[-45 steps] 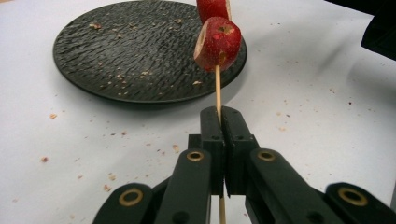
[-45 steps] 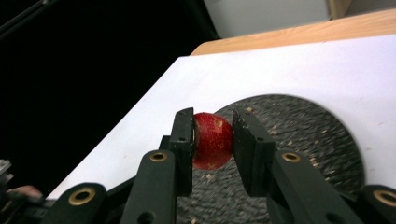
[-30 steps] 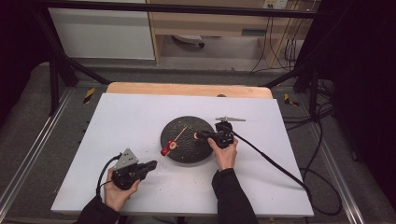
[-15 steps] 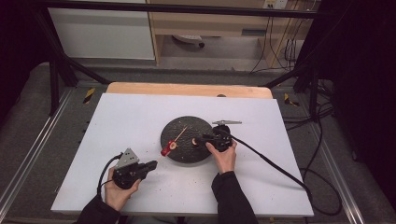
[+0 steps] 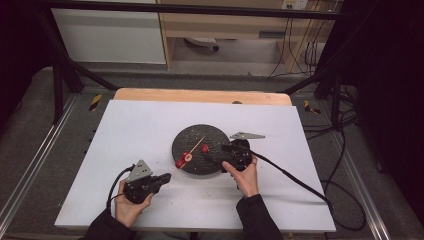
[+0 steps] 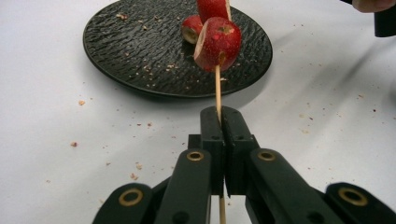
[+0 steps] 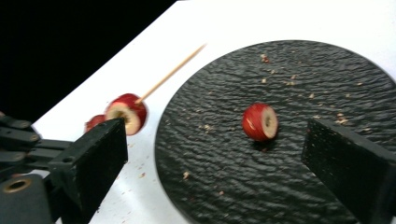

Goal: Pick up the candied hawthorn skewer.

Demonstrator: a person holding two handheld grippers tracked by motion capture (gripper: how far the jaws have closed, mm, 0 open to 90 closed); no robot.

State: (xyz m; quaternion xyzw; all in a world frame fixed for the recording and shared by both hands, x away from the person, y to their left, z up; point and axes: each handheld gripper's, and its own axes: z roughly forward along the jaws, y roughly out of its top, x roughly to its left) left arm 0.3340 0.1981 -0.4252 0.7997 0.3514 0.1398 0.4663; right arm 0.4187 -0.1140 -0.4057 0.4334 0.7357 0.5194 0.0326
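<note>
From above, a person's two hands work at a white table (image 5: 150,125) with a round black plate (image 5: 192,142) at its middle. The left gripper (image 5: 161,179) sits near the table's front edge, clenched on a thin wooden skewer (image 5: 198,145) that slants up over the plate with red fruit pieces (image 5: 183,160) threaded on it. The right gripper (image 5: 216,151) has slid a little leftward over the plate's right side in the last second, closing on a loose red piece (image 5: 205,148) that lies there.

In the left gripper view, the jaws are pressed together around the skewer (image 6: 217,88), and a cut red piece (image 6: 218,43) sits on it just above the plate (image 6: 140,51).

In the right gripper view, the jaws stand wide apart and hold nothing. The loose piece (image 7: 259,122) lies on the plate (image 7: 303,84) between them, cut face showing. The approach looks nearly complete, so I judge the next step to be a grasp of this piece, probably to thread it onto the skewer (image 7: 170,72).
</note>
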